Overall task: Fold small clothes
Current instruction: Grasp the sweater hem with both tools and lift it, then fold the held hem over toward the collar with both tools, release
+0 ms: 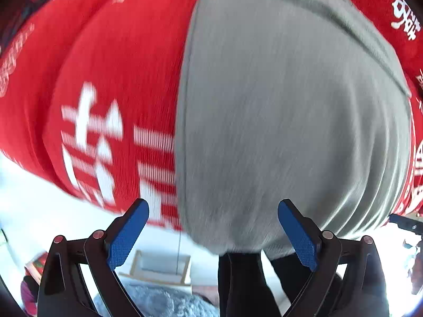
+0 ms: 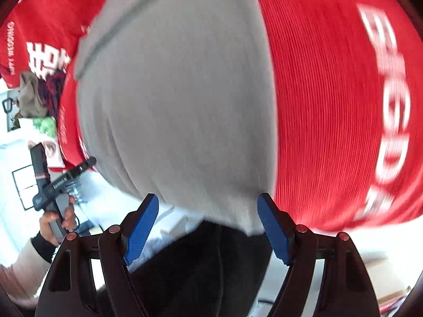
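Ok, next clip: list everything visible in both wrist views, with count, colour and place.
grey garment: one, light grey, fills the centre of both views, lying on the red cloth.
red cloth: one, red with white lettering, under and around the grey garment.
dark fabric: black, directly below the grey garment's near edge.
clothes pile: tan and dark red, far left in the right wrist view; count unclear.
left gripper: one, black with blue pads, open, holding nothing.
right gripper: one, same colours, open, holding nothing.
left hand: one, grasping the left gripper's handle.
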The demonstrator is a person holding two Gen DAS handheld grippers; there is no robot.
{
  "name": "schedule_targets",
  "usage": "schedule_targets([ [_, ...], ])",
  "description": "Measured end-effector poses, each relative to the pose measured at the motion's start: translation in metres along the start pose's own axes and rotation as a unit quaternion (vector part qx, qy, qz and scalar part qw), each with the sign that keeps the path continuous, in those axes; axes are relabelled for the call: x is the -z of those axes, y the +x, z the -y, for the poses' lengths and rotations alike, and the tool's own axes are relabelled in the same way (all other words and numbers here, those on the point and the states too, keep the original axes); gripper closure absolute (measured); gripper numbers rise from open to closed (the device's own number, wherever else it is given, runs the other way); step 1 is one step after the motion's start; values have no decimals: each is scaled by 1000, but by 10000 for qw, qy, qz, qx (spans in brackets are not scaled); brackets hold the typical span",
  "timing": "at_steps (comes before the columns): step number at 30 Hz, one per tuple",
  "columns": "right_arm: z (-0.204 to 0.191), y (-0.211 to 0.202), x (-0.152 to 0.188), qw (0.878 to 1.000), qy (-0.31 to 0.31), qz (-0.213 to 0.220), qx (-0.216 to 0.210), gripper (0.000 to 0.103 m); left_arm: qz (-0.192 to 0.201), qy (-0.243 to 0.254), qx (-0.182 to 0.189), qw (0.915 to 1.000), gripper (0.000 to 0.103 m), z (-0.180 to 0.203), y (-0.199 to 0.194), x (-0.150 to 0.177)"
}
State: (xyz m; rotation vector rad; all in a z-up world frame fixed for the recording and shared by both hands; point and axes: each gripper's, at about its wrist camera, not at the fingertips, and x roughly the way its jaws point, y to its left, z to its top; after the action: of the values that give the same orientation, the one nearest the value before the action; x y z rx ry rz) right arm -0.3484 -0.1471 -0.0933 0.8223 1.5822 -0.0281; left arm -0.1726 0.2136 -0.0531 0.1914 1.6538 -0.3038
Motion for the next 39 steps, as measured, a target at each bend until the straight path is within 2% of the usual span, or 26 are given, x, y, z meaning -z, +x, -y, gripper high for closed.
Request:
schedule_targets([
  [3,12,26,19,9996,129,-210,142,23,-191,6,205,9996,5,-3,16,18],
  [7,19,52,27,9994,138,-162,280,23,-362,-40,515,9980,5,6,40,31],
  [11,23,67,25,9991,397,-34,109,23,-331,-136,749,9965,5,7,47,31],
  [12,25,68,23,9988,479,-25,-16,24,-326,-171,811,9960,8,6,48,33],
  [13,25,69,23,9984,541,-25,-141,39,-298,-192,926,9951,12,8,45,38],
  [14,25,71,24,9976,626,-55,-278,67,-295,-207,1043,9939,22,7,45,42],
  [15,24,70,26,9969,706,-69,-333,77,-288,-202,1085,9935,36,6,44,43],
  [16,23,68,29,9962,737,-39,-465,94,-279,-144,1143,9930,46,7,41,46],
  [17,21,62,32,9947,776,14,-678,94,-303,-76,1247,9917,72,8,38,48],
  [18,19,58,34,9934,796,44,-819,94,-322,-48,1363,9901,89,9,34,50],
  [22,-7,21,31,9843,649,375,-1599,94,-106,-12,1847,9827,89,10,-1,44],
  [25,-26,-10,16,9764,495,748,-1965,96,275,52,2094,9774,89,13,-33,22],
  [28,-36,-35,-17,9659,469,1225,-2231,96,667,58,2233,9725,89,23,-56,-14],
  [32,-34,-51,-70,9579,622,1632,-2280,96,1055,117,2148,9709,89,33,-64,-76],
  [36,-13,-64,-109,9505,900,1869,-2313,96,1231,52,2050,9710,89,43,-62,-134],
  [39,7,-77,-127,9445,1143,1957,-2379,96,1206,51,1976,9728,89,46,-53,-148],
])
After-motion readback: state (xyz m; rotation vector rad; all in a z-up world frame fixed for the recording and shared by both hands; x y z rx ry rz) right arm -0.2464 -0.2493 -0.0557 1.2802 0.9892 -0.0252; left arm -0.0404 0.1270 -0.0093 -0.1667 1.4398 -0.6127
